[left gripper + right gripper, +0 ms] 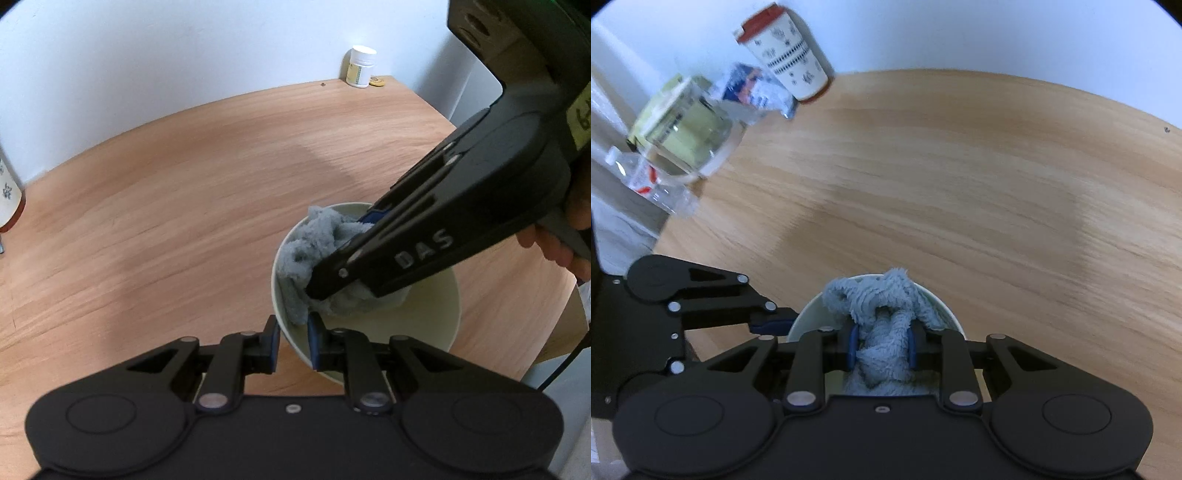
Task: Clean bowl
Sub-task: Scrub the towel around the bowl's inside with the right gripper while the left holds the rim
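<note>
Pinching the near rim of the pale green bowl [369, 332], your left gripper [293, 341] has one finger inside the wall and one outside. Your right gripper [881, 349] is clamped on the grey-blue cloth [882, 295], pressing it down inside the bowl. That bowl sits on the wooden table [184, 203] toward its near right edge. A white jar [362, 66] stands at the far corner, a patterned cup [786, 55] by the left edge.
</note>
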Tool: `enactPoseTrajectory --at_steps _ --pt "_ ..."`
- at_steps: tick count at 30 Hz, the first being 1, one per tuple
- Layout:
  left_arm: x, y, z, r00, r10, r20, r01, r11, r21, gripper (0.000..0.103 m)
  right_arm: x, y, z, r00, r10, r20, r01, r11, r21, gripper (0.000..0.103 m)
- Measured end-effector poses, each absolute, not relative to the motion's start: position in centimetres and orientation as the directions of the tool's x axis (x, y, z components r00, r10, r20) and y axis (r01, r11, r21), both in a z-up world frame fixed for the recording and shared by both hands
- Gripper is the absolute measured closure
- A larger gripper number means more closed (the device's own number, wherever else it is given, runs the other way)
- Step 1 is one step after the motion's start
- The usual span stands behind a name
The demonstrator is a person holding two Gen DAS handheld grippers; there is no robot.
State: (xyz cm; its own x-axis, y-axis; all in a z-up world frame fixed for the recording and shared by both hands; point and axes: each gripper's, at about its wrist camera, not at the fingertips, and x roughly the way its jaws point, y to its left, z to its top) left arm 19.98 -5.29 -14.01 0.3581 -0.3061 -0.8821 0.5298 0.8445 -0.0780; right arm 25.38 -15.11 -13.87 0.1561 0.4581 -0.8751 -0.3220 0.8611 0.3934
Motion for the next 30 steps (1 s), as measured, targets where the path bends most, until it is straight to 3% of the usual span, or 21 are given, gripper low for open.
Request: enactPoseTrajectory --at_steps 9,18,24,30 --pt "20.3 -5.3 -14.4 0.366 -0.335 -0.868 0.517 0.849 -0.109 0.087 26.1 -12.1 -14.3 0.062 0.305 -0.950 -0.376 0.889 0.261 0.076" --pt "20.3 -5.1 -14.7 0.360 -0.353 -0.863 0.494 0.857 -0.145 0.084 26.5 -12.4 -14.1 -0.026 0.255 -0.967 -0.422 0.873 0.242 0.076" --pt "20.2 -4.7 -14.8 0.354 -0.368 -0.860 0.479 0.861 -0.171 0.084 23.4 -13.0 -9.0 0.207 0.217 -0.954 -0.538 0.840 0.075 0.076" --pt "20.2 -4.5 -14.8 0.352 -0.377 -0.857 0.488 0.855 -0.176 0.084 21.7 -12.5 -9.7 0.295 0.130 -0.947 -0.603 0.793 -0.079 0.076"
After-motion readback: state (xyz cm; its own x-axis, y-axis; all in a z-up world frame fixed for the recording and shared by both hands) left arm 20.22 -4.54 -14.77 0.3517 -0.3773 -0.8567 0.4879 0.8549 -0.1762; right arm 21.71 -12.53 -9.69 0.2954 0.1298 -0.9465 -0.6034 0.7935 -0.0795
